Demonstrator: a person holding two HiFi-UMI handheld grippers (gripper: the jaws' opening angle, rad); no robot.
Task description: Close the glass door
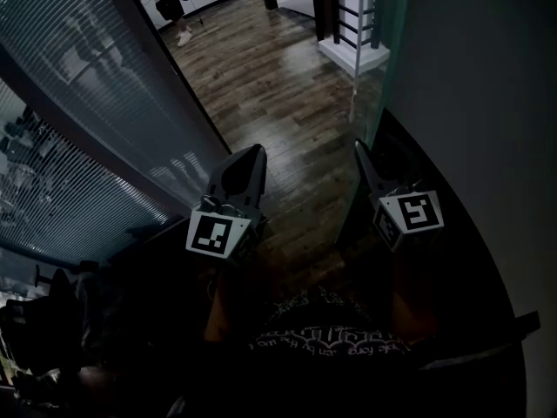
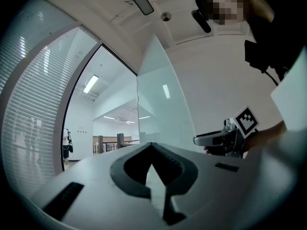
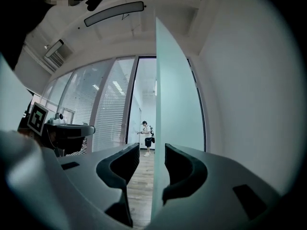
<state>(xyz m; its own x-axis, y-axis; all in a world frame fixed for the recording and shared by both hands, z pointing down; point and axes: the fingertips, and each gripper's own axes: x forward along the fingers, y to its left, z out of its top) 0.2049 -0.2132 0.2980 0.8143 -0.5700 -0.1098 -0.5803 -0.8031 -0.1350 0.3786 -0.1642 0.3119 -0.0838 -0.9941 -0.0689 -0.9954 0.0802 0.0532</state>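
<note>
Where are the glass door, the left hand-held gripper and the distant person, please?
glass door (image 3: 176,95): right gripper view, frosted panel.
left hand-held gripper (image 1: 252,153): head view, tips of the shut jaws.
person (image 3: 146,136): right gripper view, torso.

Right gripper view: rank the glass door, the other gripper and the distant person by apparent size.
1. glass door, by far the largest.
2. left gripper.
3. person, the smallest, though only because they stand far off.

Head view dim, lower half near black; pale sheen on dark wooden floor (image 1: 261,85). Gripper views brighter, lit by white ceiling strip lights (image 2: 90,83); fisheye curvature, black vignetted corners.
</note>
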